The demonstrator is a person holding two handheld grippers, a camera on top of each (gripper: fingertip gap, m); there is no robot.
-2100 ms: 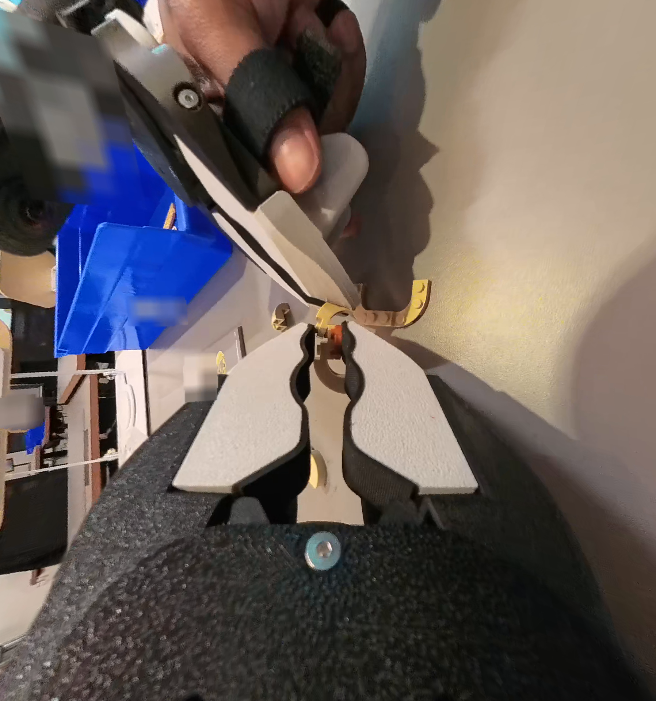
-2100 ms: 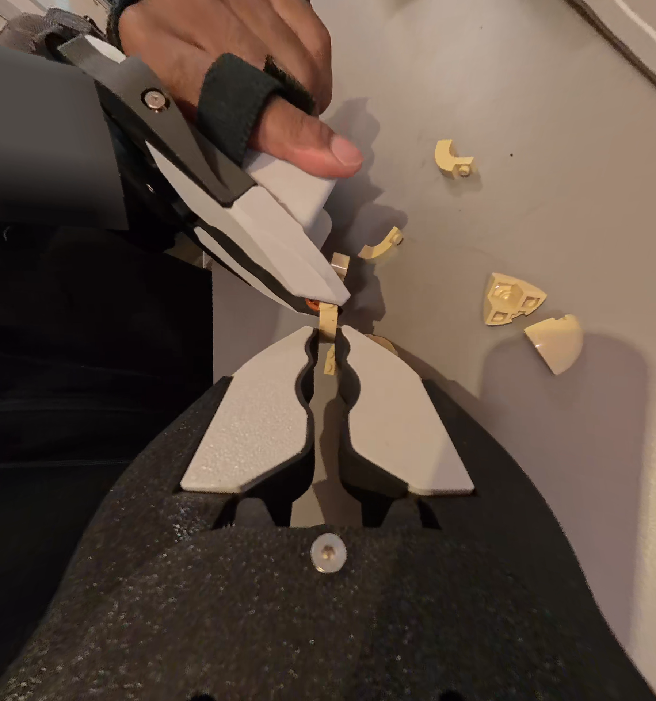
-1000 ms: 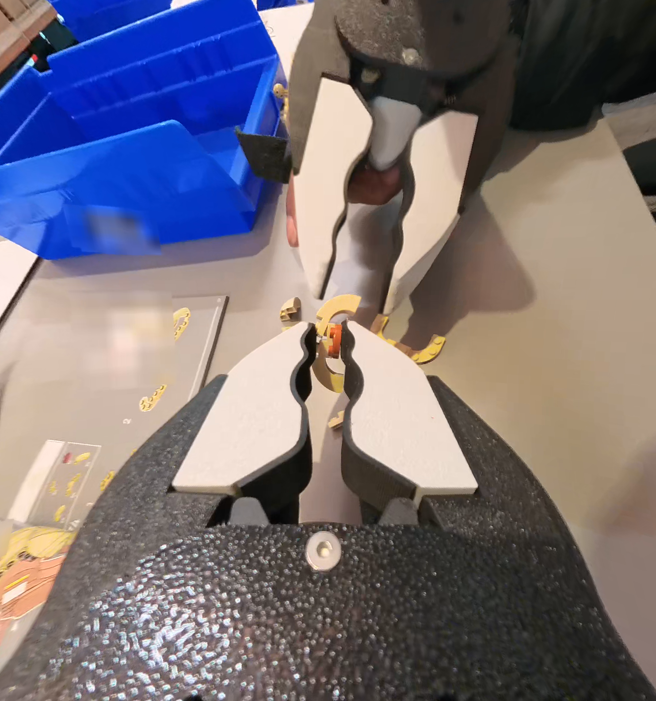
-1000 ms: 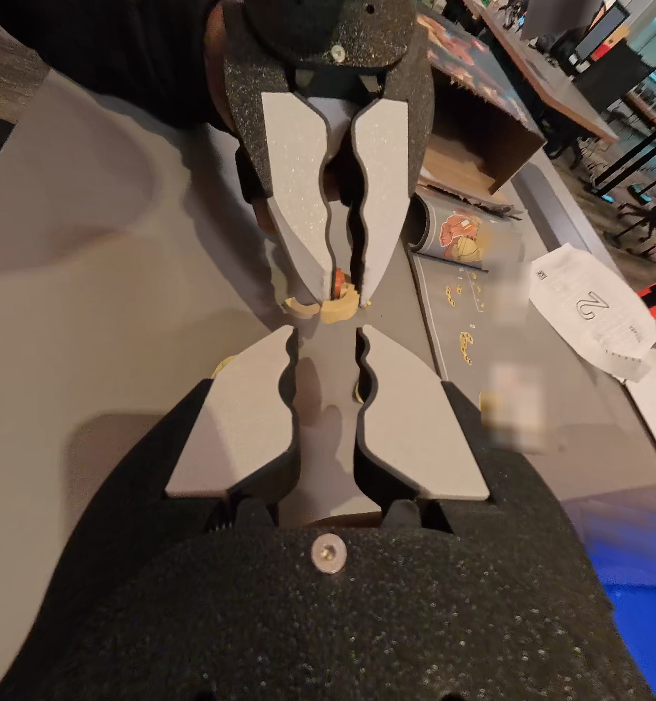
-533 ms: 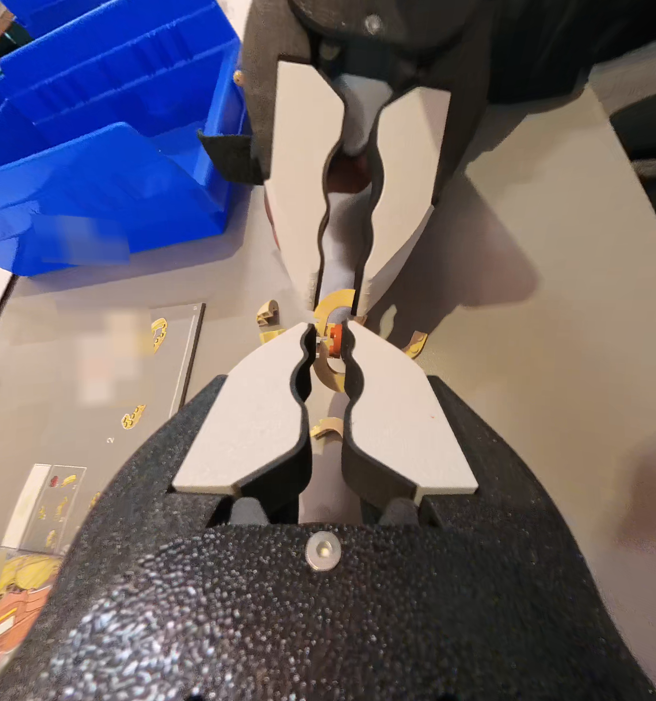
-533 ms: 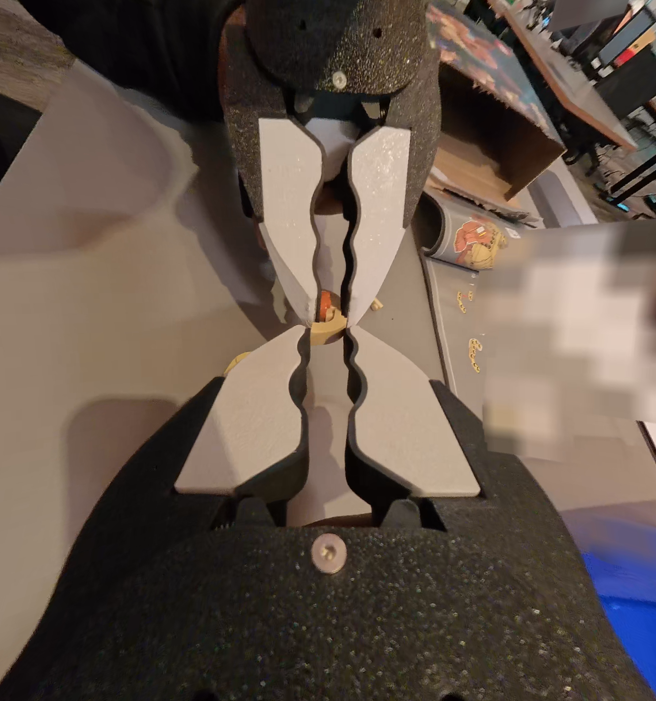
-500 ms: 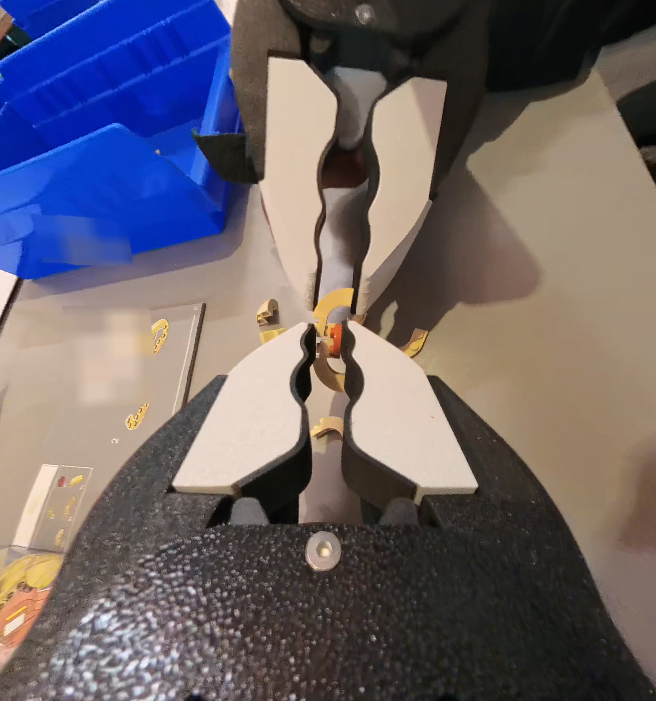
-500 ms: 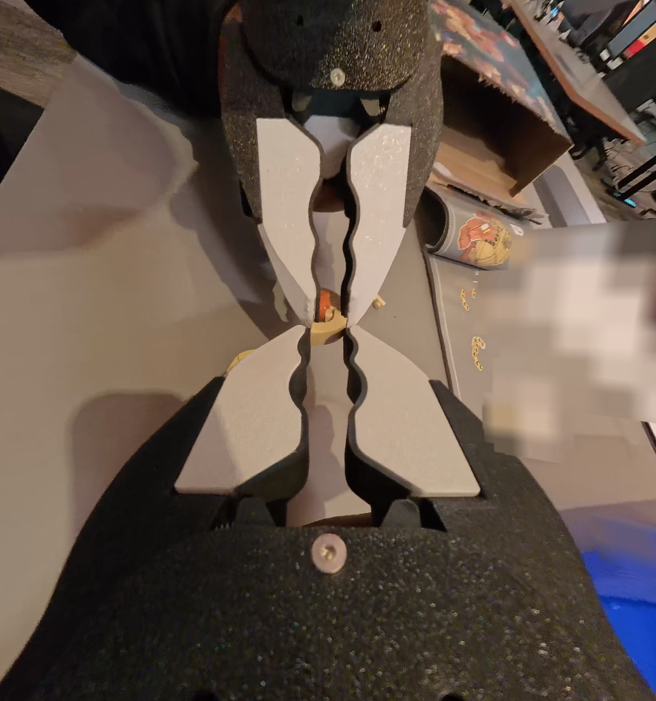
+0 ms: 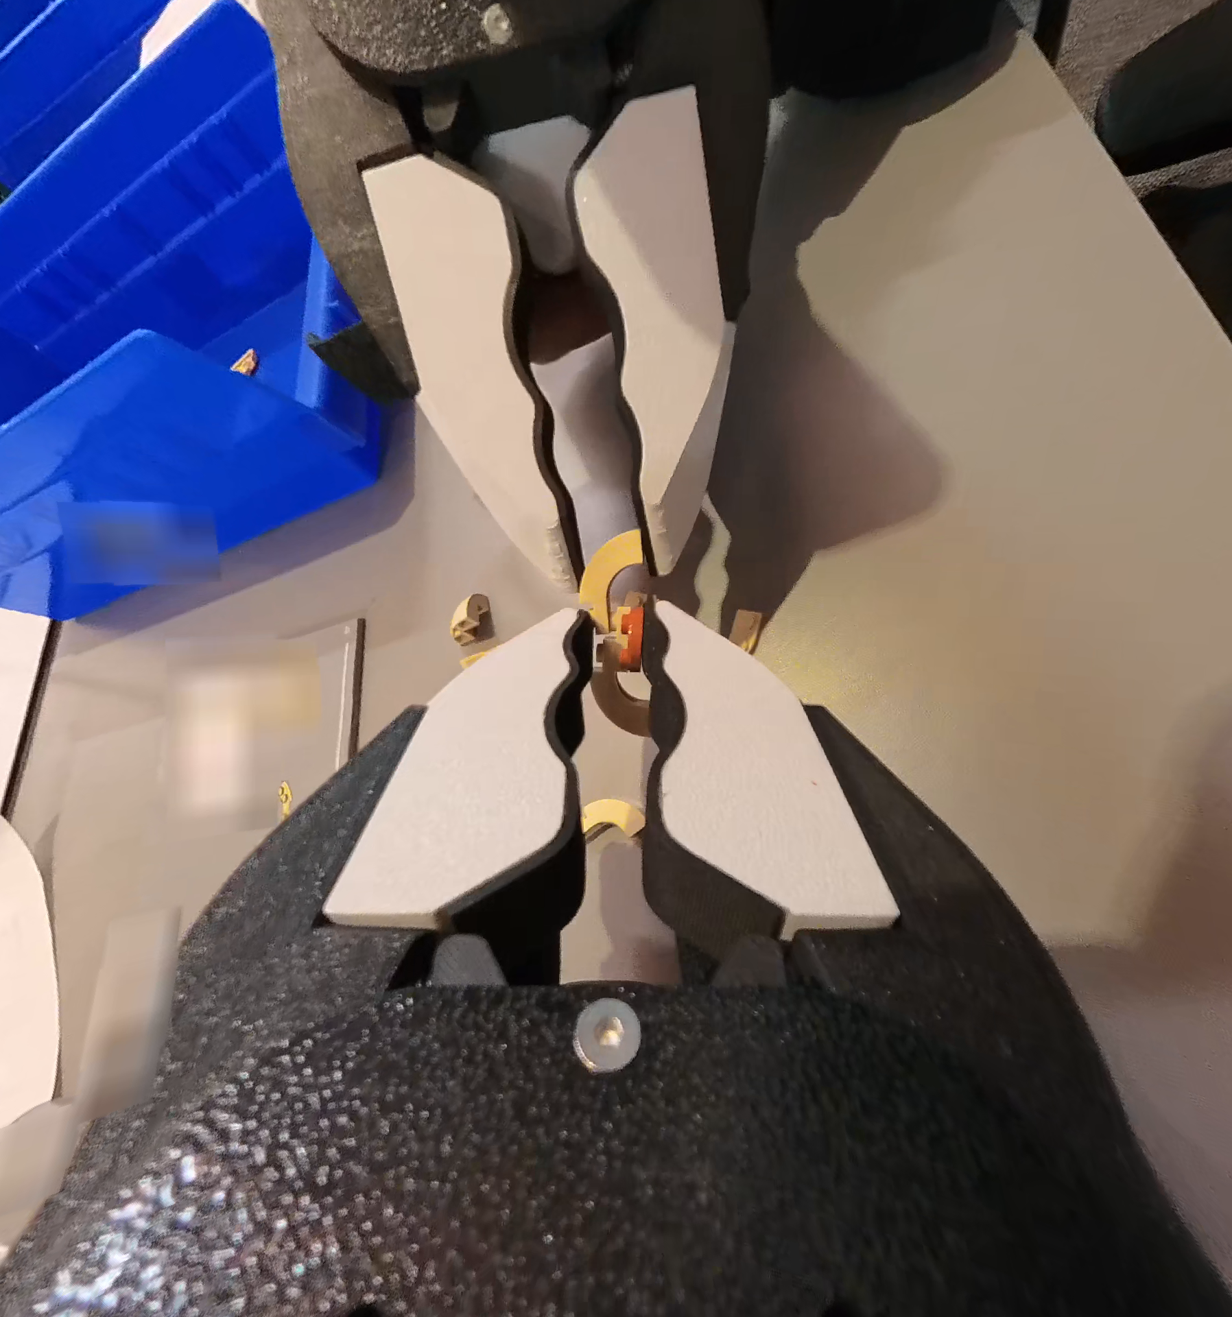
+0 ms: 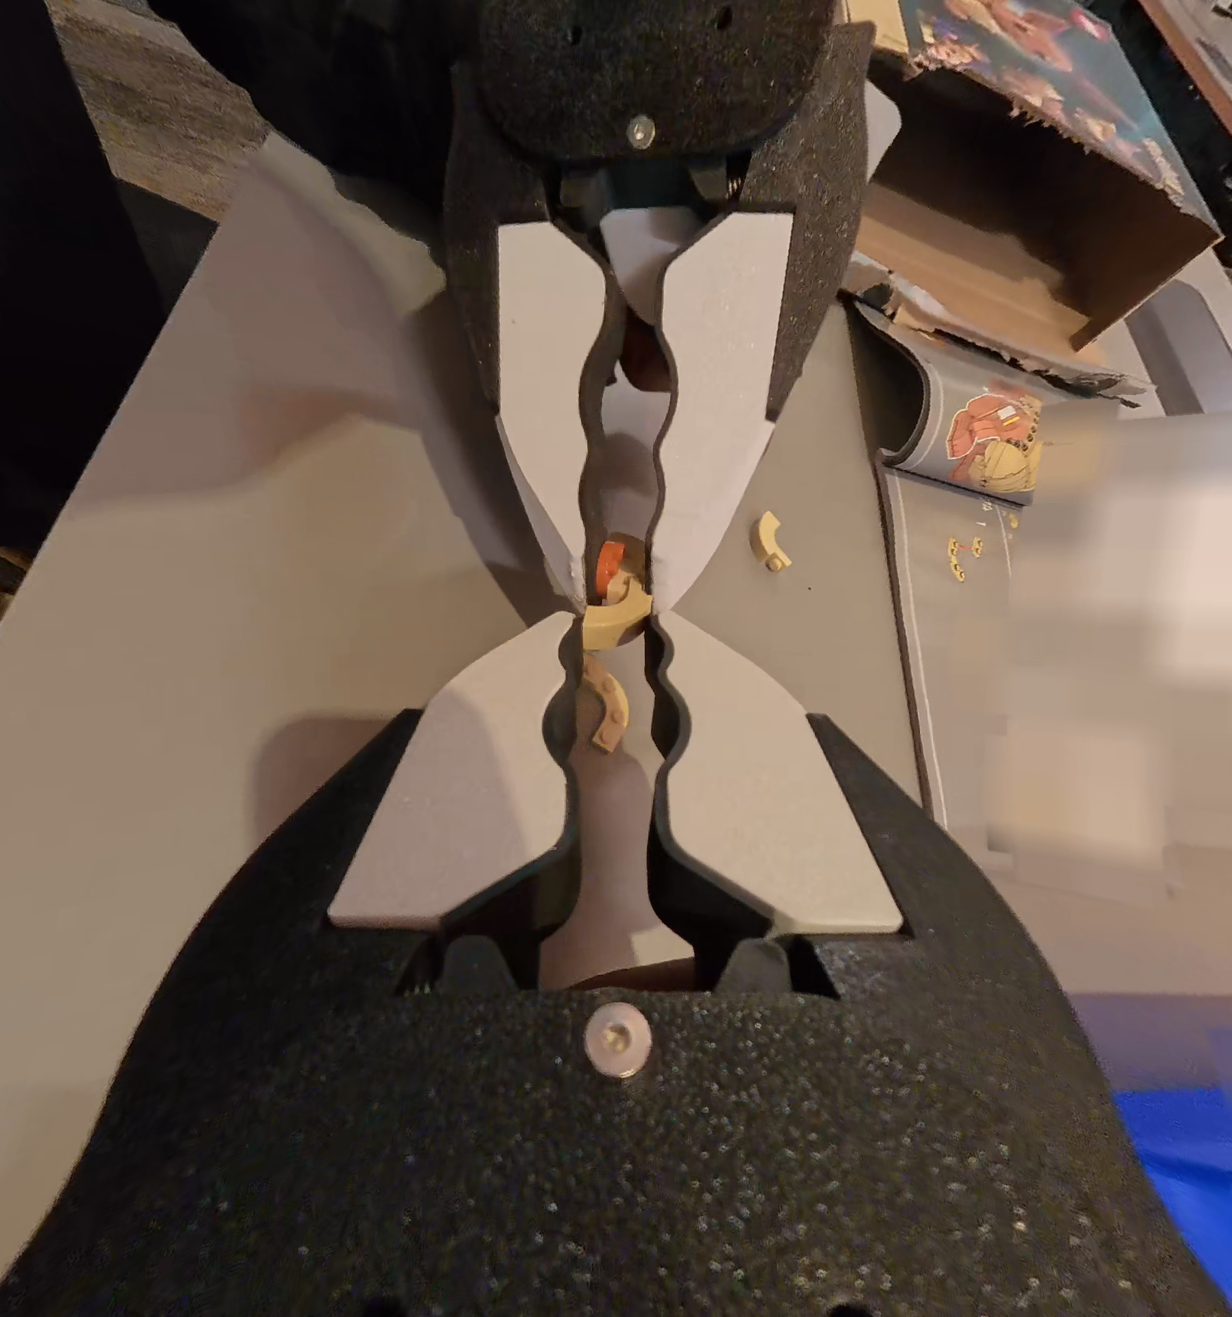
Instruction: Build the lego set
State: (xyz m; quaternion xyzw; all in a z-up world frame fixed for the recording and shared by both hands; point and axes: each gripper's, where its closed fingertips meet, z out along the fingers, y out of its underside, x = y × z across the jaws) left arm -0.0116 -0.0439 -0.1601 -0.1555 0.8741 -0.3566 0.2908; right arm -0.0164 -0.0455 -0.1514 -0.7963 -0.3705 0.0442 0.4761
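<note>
1. Claws meet tip to tip above the grey worktop (image 9: 1026,499), each clamped on part of one small brick assembly.
2. The left claw (image 9: 617,634) pinches a small assembly (image 9: 624,641) of an orange piece and tan pieces; both pads press on it, and a darker tan curved piece hangs from it between the fingers.
3. The right claw (image 10: 613,627) is closed on a tan arch brick (image 10: 609,623) whose ends sit against the two pads. That brick touches the orange-and-tan assembly held opposite.
4. In the left wrist view the arch shows as a yellow-tan half ring at the right claw's tips, directly above the orange piece.
5. A studded tan curved plate (image 10: 606,713) lies on the worktop beneath the right claw's fingers.
6. A tan quarter-arch (image 10: 770,549) lies nearby on the worktop, beside a dark instruction booklet (image 10: 955,570).
7. Blue bins (image 9: 136,356) stand at the left of the left wrist view, with a small tan brick (image 9: 470,620) on the worktop near them.
8. A torn cardboard box (image 10: 1026,214) sits behind the booklet.
</note>
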